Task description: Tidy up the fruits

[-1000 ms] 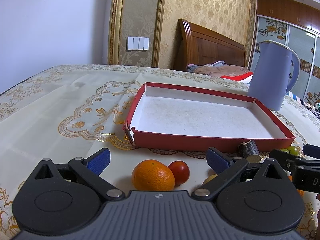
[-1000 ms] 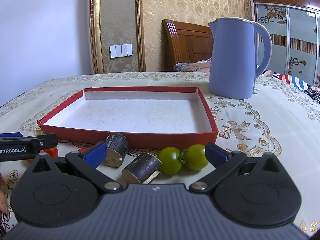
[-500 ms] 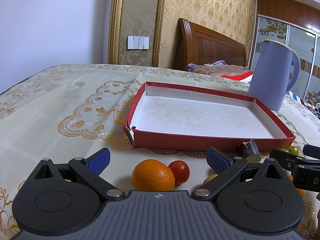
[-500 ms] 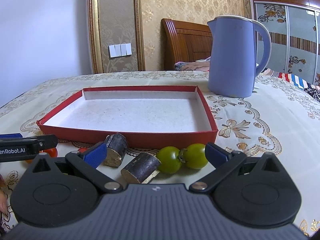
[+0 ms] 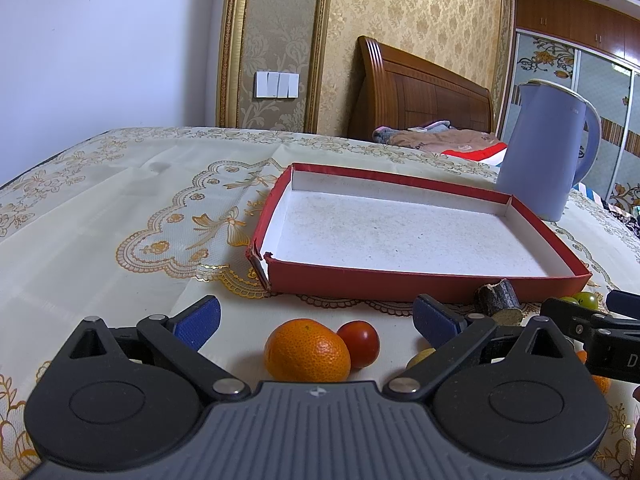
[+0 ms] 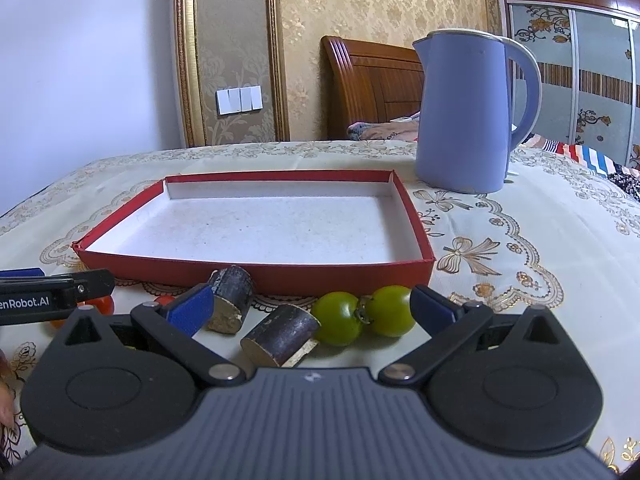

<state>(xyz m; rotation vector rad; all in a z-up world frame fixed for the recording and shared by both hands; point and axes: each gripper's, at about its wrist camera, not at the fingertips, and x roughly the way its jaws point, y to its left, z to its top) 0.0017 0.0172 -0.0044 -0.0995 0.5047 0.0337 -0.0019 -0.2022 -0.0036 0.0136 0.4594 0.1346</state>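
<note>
Left hand-held gripper (image 5: 316,318) gapes wide and empty, round orange mandarin (image 5: 307,351) lying on the cloth-covered worktop (image 5: 100,216) dead ahead between its fingers, shallow red cardboard tray (image 5: 420,278) just beyond; right hand-held gripper (image 6: 310,306), also wide, faces dark cut sugarcane pieces (image 6: 280,334).

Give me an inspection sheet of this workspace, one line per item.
Surface: tablecloth, cream with gold embroidery.
Job's things: red tray empty; orange touching red tomato; two green tomatoes and two dark cut pieces in front of the tray.
Clutter: blue kettle behind the tray's right corner.
Grippers: left gripper open; right gripper open; neither holds anything.
Cables: nothing seen.
Surroundings: wooden headboard, wall switches, wardrobe.
</note>
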